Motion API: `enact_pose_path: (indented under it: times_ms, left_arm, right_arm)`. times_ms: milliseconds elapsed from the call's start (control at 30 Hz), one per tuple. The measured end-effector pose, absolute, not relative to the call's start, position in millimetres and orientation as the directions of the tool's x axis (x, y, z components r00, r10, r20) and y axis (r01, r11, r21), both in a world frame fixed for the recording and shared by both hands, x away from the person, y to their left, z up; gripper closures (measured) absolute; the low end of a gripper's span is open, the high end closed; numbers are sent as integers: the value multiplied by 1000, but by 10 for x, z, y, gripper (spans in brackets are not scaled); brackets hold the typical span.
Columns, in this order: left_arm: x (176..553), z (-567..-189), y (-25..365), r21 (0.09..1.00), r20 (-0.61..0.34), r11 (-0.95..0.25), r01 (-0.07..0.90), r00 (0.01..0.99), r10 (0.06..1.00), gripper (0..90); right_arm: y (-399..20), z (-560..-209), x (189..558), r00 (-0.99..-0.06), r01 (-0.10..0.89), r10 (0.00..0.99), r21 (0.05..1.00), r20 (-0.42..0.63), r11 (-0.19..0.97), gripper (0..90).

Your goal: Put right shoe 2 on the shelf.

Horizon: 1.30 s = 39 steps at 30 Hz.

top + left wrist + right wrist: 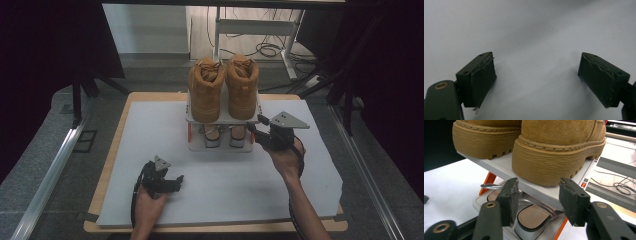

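Note:
Two tan suede boots (205, 90) (243, 87) stand heels toward me on the top shelf of a small white rack (222, 119) with orange supports. On the lower shelf sit two white-soled sandals (212, 136) with clear straps. My right gripper (256, 125) is open at the rack's right front corner. In the right gripper view its jaws (539, 182) flank the shelf edge just below the nearer boot's heel (554, 160), above a sandal (531, 216). My left gripper (175, 182) rests open low on the white sheet, with nothing between its jaws (536, 58).
A white sheet (150, 150) covers the wooden table (112, 165). Metal rails run along both sides of the table. Desk legs and cables (270, 47) lie on the floor behind the rack. Dark curtains hang left and right.

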<state>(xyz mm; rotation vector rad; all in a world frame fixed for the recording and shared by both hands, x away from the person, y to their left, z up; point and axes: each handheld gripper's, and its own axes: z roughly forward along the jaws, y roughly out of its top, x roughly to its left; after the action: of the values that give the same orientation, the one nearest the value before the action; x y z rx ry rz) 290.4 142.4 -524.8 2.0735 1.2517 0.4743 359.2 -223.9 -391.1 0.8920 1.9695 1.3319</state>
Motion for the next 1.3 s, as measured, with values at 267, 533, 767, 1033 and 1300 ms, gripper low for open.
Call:
enact_pose_path:
  times_ms: [267, 533, 767, 1033, 1300]
  left_arm:
    - [2904, -5248, 1424, 698, -29, -323, 639, 476, 879, 140]
    - [2903, -5248, 1424, 698, -27, -324, 638, 476, 879, 141]
    - [2903, -5248, 1424, 698, -27, -324, 638, 476, 879, 141]
    - [2903, -5248, 1423, 698, -28, -324, 639, 476, 879, 141]
    - [2902, -5248, 1423, 698, -27, -324, 638, 476, 879, 141]
  right_arm:
    - [-2293, -3914, 3561, -606, 211, 791, 940, -90, 269, 379]
    - [-2339, -3900, 3494, -617, 223, 784, 938, -75, 265, 309]
    - [-2421, -3902, 3444, -619, 245, 784, 936, -51, 254, 244]
    - [-2572, -3951, 3414, -606, 275, 795, 927, -38, 254, 152]
    - [-2714, -4041, 3371, -592, 303, 806, 920, -21, 247, 123]
